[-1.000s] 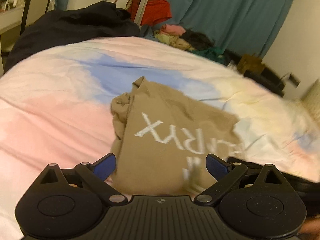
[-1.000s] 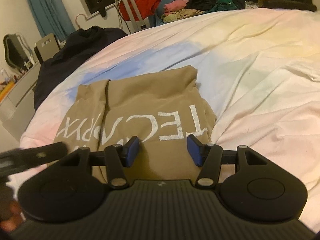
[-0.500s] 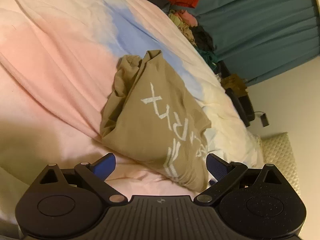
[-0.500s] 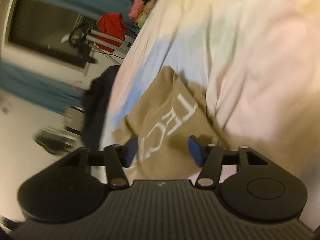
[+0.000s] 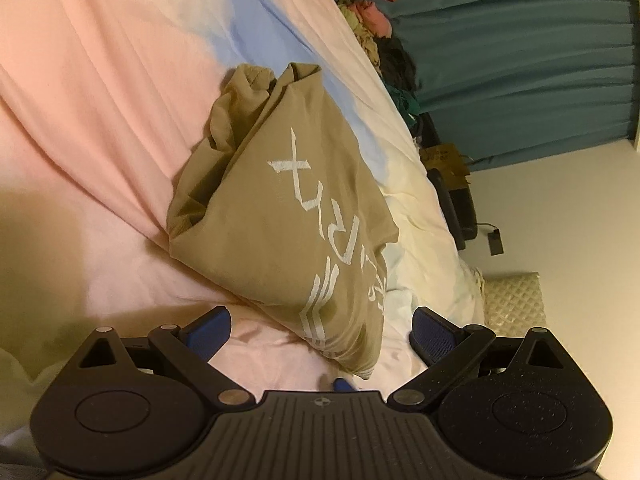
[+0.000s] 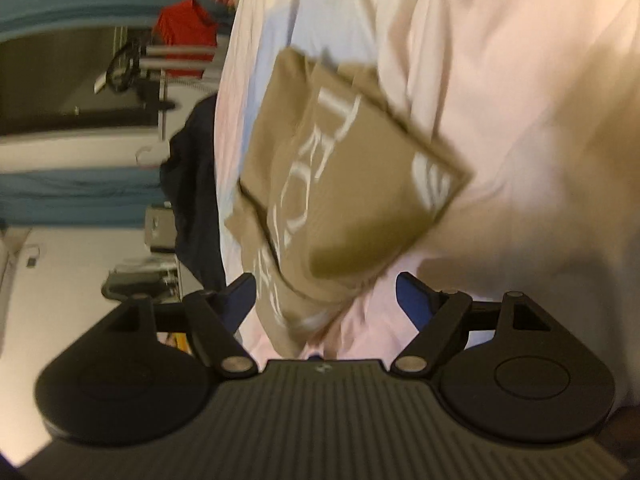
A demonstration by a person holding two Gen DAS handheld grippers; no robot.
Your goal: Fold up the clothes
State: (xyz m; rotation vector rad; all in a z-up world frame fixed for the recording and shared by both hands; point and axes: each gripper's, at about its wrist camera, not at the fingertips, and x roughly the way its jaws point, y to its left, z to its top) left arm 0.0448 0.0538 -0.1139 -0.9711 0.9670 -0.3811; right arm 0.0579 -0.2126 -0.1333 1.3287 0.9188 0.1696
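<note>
A folded tan T-shirt (image 5: 288,216) with white lettering is seen lying on a pastel bedspread (image 5: 100,128) of pink, blue and pale yellow. The left gripper (image 5: 320,334) is held wide open, its blue pads (image 5: 208,330) set either side of the shirt's near corner without pressing it. The right gripper (image 6: 324,298) is likewise spread; its jaws have just been opening, and the shirt's near edge (image 6: 304,304) is seen between them, untouched by the pads. A heap of clothes (image 5: 372,28) is seen at the far end, before a teal curtain (image 5: 520,60).
</note>
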